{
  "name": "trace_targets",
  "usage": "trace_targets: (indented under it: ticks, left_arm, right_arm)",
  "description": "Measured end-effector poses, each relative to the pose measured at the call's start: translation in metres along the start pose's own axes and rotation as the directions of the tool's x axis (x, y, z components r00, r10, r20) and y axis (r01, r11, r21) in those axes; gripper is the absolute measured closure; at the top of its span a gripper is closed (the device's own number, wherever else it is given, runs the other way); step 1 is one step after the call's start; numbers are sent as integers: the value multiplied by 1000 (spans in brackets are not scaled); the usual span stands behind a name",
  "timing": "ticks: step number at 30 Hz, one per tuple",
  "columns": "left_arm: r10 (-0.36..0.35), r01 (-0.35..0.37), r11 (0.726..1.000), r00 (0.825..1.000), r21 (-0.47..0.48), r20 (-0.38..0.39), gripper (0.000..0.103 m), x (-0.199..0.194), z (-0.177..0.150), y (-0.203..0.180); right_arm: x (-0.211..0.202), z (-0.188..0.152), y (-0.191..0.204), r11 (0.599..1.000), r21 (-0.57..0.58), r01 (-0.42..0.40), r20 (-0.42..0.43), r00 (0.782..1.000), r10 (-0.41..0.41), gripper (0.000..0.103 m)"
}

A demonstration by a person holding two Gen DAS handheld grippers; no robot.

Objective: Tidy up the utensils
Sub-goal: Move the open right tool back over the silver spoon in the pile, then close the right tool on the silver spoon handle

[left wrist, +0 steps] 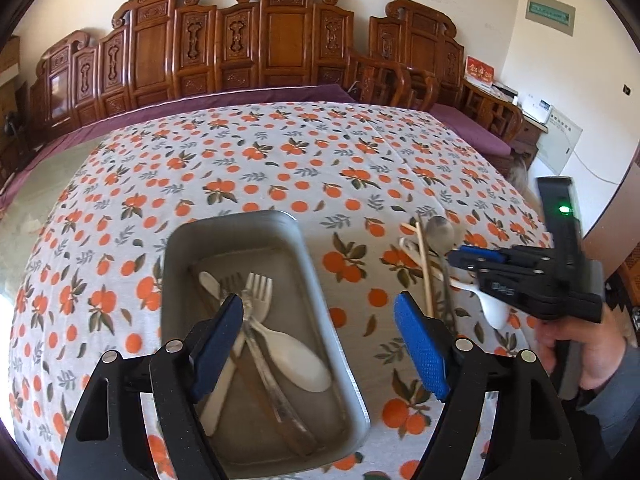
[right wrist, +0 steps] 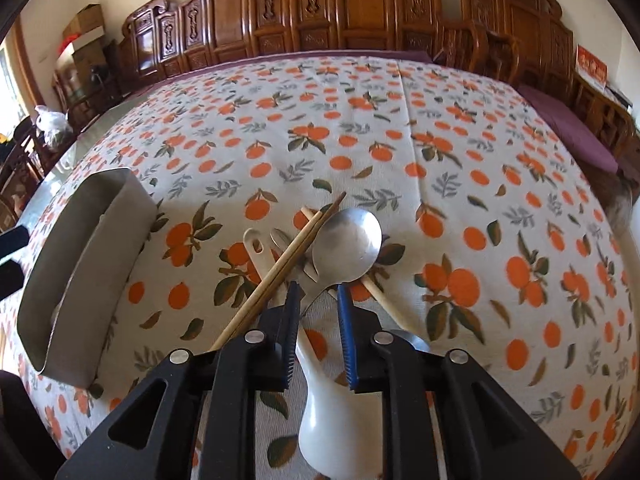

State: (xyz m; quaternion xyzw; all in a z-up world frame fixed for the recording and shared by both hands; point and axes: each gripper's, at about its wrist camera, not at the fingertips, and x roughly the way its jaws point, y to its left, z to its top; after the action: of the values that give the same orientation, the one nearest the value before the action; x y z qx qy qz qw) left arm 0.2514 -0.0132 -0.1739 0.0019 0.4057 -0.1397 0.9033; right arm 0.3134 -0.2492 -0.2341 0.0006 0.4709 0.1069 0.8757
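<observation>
A grey metal tray point(left wrist: 176, 248) on the orange-print tablecloth holds a white plastic spoon point(left wrist: 296, 356), a white fork point(left wrist: 258, 292) and metal cutlery. My left gripper point(left wrist: 320, 348) hangs open above the tray's right half, holding nothing. To the right lies a pile: a metal spoon point(right wrist: 352, 240), wooden chopsticks point(right wrist: 288, 256), a white ceramic spoon point(right wrist: 336, 412) and a white handle point(right wrist: 256, 248). My right gripper point(right wrist: 318, 304) is open over this pile, its fingers either side of the metal spoon's neck, not closed on it. The tray also shows at left in the right wrist view point(right wrist: 80, 264).
The tablecloth point(right wrist: 400, 140) covers a large round table. Carved wooden chairs point(left wrist: 280, 40) and purple cushions ring the far side. A person's hand holds the right gripper body point(left wrist: 560, 280) at the table's right edge.
</observation>
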Motion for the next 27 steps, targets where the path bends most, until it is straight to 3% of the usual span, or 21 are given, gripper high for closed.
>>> trace_targets:
  ticks: [5,16,18,20,26,27]
  left_arm:
    - [-20,20,1000,1000,15,-12,28,3,-2,-10]
    - [-22,22,999,1000,32,-16,28,4,-4,-18]
    - [-21,22,999,1000,36,-18,28,5,-5,-18]
    - [-21,22,999,1000,38,-20,28,4,-5,-18]
    - [-28,28,999,999,45,-17,28,2,-4,-20]
    - [-29,30,998,999,48,-18,28,2,-4,-21]
  right_arm:
    - [13,1,3,1000,28,-5,-33,999,6,82]
    - [12,-3,10,998,22,67,-64,996,-66,78]
    - [10,-4,9,995,1,98,-61,993,-98,89]
    - [8,-5,4,996,7,94,-64,994,-94,91]
    - [9,-6,1,996,28,86,-68,994,-84,91]
    - [10,-5,3,997,26,77,-74,994,-75,85]
